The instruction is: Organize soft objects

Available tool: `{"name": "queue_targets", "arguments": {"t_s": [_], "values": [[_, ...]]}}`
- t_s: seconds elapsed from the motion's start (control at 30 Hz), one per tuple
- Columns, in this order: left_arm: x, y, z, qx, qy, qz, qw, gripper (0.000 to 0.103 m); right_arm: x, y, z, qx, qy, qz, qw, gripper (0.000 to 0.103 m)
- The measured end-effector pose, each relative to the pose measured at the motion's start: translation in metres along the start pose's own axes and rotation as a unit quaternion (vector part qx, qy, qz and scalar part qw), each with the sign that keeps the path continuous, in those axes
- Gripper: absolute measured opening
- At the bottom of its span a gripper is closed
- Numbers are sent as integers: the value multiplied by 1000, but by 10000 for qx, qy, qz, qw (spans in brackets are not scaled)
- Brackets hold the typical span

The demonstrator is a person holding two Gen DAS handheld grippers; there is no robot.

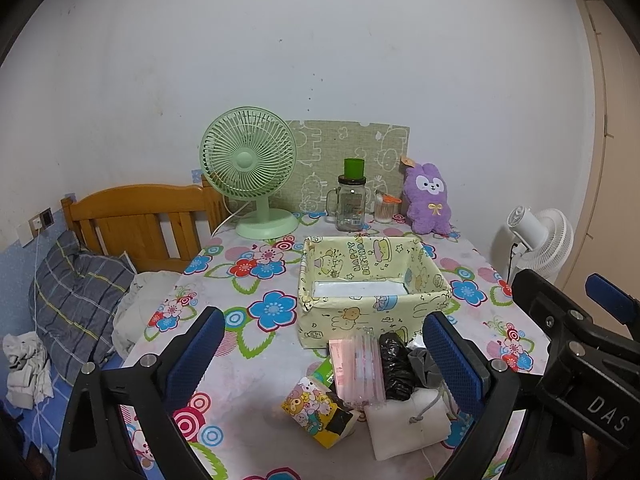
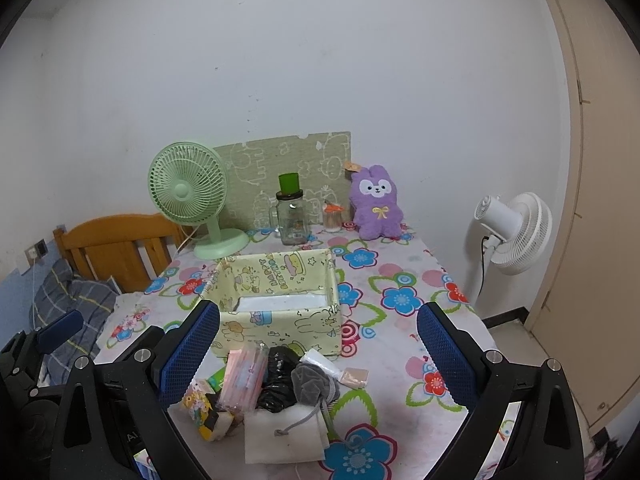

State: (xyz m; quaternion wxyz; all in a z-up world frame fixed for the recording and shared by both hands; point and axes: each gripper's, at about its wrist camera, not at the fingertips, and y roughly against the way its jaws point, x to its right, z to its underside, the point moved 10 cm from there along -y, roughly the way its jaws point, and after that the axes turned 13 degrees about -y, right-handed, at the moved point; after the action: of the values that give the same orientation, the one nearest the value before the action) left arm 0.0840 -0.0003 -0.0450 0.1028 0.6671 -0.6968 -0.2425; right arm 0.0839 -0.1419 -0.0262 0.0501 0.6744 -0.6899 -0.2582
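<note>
- Up front, both grippers hover above the near edge of a table [image 1: 248, 400] covered with a flower-print cloth, and neither one touches anything.
- Left gripper [image 1: 324, 352]: its blue-padded fingers are spread wide, framing the small pile of soft items on the cloth below; nothing sits between the pads.
- Right gripper [image 2: 318, 348]: its fingers are likewise spread wide and hold nothing; in the left wrist view it shows at the right edge, just beside the left one.
- Soft items lie bunched together near the table's front edge, just in front of the box: a cartoon-print tissue pack [image 1: 316, 412], a pink mask pack [image 1: 356, 364], a crumpled black plastic bag [image 1: 396, 364], a grey drawstring pouch [image 2: 312, 384] and a folded white cloth [image 2: 280, 436] with the pouch's cord lying over it.
- A small clear sachet [image 2: 354, 376] lies just to the right of the pile.
- Pale yellow fabric storage box [image 1: 372, 280], printed with cartoon animals, stands open in the middle of the table; only a white liner shows at its bottom.
- Along the far edge by the wall stand a green desk fan [image 1: 250, 168], a glass mug jar [image 1: 350, 204] with a green cap, and a purple plush bunny [image 1: 428, 200].
- A white floor fan [image 2: 512, 232] stands to the table's right; a wooden bed headboard [image 1: 136, 220] is at its left.
</note>
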Motion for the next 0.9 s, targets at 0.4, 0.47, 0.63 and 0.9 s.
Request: {"name": "queue_targets", "arguments": {"t_s": [0.4,0.47,0.63,0.9], "values": [[3,-1,0,11,-8,9,10000,96,2,0,-1,31,-3,7,10000,100],[3,0,1,8,-12,5,10000,96,2,0,-1,31,1,15,10000,100],[7,-3,1,-18,-29,38,10000,96,1,-1,0,27,37,8,10000,98],[6,-11,6,-56,2,51,10000,95,-1,-8,4,-9,48,16,10000,97]]}}
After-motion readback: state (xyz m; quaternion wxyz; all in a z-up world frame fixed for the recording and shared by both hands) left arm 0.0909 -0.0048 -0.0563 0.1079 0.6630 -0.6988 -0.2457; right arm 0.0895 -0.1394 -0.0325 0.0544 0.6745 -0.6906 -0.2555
